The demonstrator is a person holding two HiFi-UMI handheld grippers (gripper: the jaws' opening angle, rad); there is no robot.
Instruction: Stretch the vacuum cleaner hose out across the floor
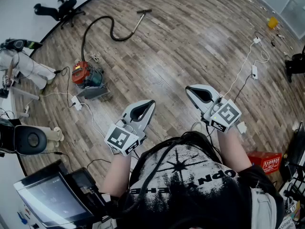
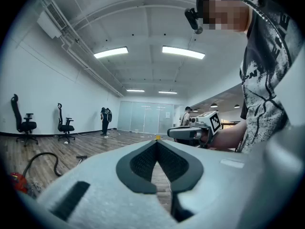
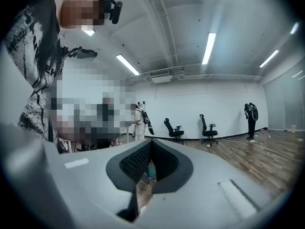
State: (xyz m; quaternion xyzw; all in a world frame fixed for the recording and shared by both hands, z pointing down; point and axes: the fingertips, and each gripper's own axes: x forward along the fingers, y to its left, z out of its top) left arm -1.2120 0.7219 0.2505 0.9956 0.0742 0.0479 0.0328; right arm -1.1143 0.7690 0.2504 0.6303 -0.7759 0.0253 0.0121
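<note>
Left gripper [image 1: 151,102] and right gripper [image 1: 188,88] are both shut tight with nothing in them, held level and well apart from the vacuum cleaner [image 1: 88,78]. The black hose [image 1: 113,32] lies curled on the floor just past the vacuum.

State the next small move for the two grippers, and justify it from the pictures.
Probably step closer to the hose: it lies curled on the floor by the vacuum cleaner, well beyond the left gripper and right gripper, whose jaws are shut on nothing.
</note>
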